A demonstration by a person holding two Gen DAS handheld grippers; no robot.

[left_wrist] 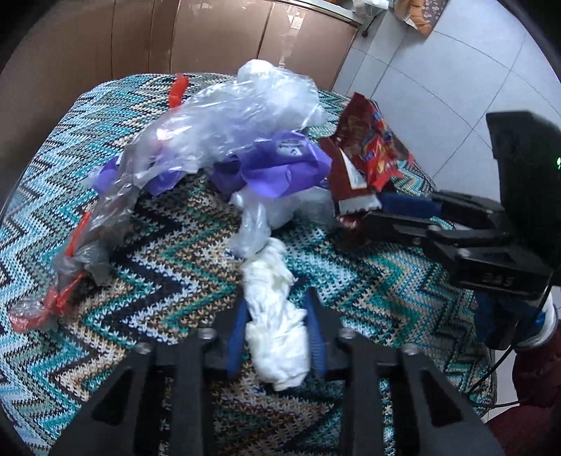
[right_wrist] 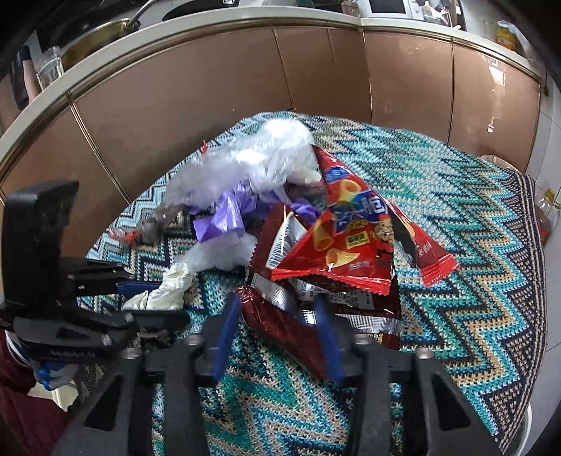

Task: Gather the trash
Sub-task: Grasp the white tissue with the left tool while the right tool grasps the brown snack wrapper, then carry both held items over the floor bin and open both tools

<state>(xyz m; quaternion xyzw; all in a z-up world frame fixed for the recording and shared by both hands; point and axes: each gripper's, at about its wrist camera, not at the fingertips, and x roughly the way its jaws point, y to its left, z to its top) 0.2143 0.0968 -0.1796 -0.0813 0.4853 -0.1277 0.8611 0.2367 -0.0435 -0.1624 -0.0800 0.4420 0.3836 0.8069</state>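
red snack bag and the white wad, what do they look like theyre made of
Red snack bag: glossy printed plastic film, seemingly foil-lined; silvery inside shows at the torn edge. White wad: matte and softly crumpled, probably tissue paper, possibly thin plastic.

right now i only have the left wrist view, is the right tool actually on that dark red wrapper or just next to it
observer: On it. In the right wrist view the right tool has a blue pad against each side of the dark red wrapper.
operator: is the bright red snack bag in the grip too
observer: No. The snack bag lies on the wrapper's far part, beyond the pads.
operator: anything breakable further back
observer: A glass stands on the counter, beside the sink.
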